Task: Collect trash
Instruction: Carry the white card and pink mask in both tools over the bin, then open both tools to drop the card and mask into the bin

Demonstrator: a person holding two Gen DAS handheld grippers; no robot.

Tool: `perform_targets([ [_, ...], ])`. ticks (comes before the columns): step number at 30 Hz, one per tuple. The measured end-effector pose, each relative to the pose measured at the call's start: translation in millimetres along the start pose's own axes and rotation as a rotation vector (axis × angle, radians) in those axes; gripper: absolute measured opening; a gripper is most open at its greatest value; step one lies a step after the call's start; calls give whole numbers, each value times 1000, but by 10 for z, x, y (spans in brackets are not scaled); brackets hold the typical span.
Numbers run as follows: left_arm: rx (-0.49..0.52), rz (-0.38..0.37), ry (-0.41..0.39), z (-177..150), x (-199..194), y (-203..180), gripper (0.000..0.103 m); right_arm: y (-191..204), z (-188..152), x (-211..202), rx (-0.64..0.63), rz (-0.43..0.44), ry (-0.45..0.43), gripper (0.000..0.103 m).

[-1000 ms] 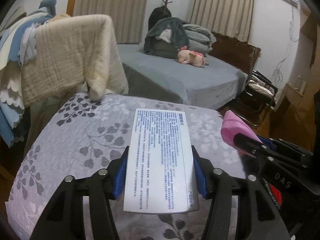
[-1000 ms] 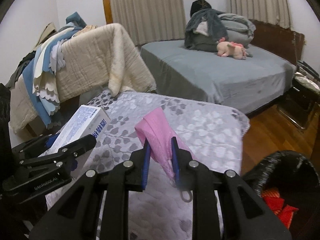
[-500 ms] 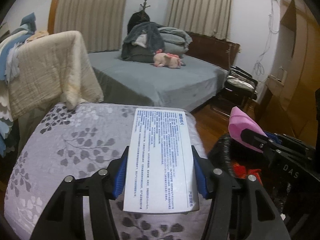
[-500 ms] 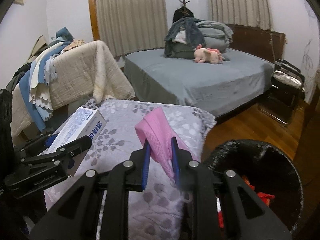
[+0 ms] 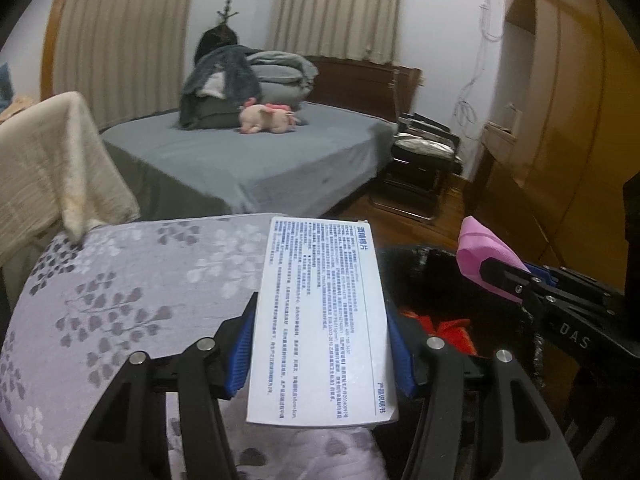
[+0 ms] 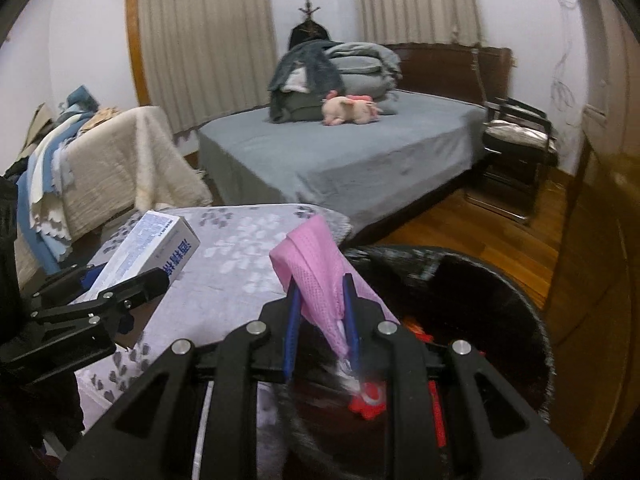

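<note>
My left gripper (image 5: 320,340) is shut on a white box with blue print (image 5: 320,316), held above the right edge of the floral quilted surface (image 5: 132,300). The box also shows in the right wrist view (image 6: 152,248). My right gripper (image 6: 320,308) is shut on a pink mesh cloth (image 6: 316,272), held over the rim of a black trash bin (image 6: 480,300). The pink cloth also shows in the left wrist view (image 5: 484,256), with the bin (image 5: 424,280) below it. Red trash (image 6: 368,400) lies inside the bin.
A grey bed (image 6: 340,152) with folded bedding and a pink plush toy (image 6: 348,108) stands behind. A beige blanket (image 6: 120,168) hangs over furniture at left. A dark chair (image 6: 516,140) and wooden cabinets (image 5: 560,140) stand at right, on wooden floor (image 6: 480,224).
Both grippers have moved right with their loads. The black bin has come into view and now lies under the right gripper and beside the left.
</note>
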State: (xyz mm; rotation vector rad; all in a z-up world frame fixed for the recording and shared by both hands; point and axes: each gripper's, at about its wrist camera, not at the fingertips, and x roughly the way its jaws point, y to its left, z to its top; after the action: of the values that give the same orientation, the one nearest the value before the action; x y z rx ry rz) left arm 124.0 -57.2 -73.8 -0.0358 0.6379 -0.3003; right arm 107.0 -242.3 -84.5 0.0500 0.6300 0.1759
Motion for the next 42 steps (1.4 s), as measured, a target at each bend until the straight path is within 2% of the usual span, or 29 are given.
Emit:
perform_targets([
  [10, 75, -92, 17, 15, 221, -577, 56, -565, -179, -178, 66, -103, -4, 19],
  [22, 132, -165, 26, 73, 470, -1022, 56, -948, -318, -171, 108, -171, 14, 19],
  [42, 164, -178, 83, 91, 1194, -1214, 56, -1283, -362, 298, 145, -202, 72, 20],
])
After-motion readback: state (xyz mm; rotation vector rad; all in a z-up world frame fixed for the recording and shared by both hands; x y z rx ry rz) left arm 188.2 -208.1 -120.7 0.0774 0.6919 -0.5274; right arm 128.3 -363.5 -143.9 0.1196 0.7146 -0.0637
